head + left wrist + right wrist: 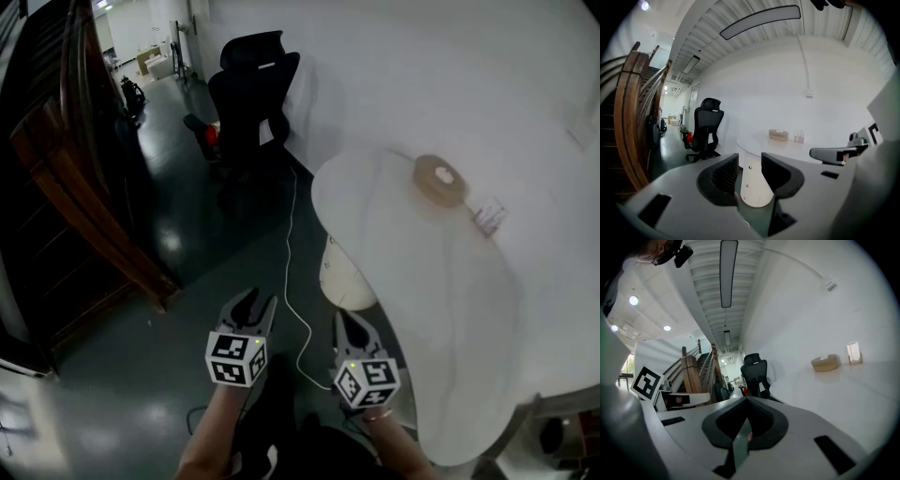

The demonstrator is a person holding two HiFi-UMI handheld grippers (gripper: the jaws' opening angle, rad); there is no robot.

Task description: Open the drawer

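The drawer unit (345, 274) is standing ahead of both grippers, tucked under the edge of the round table (450, 309), well apart from either. The left gripper (255, 302) is aiming straight at it, jaws standing wide with nothing gripped, framing the small knobs (750, 167) stacked one above another on its front. The right gripper (354, 323) is riding alongside, jaws pressed together and empty. I'm judging the left better lined up for the pull.

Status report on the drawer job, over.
Left hand-held gripper open, right hand-held gripper shut, both empty. Drawer unit closed, not reached. Cable lies ahead.
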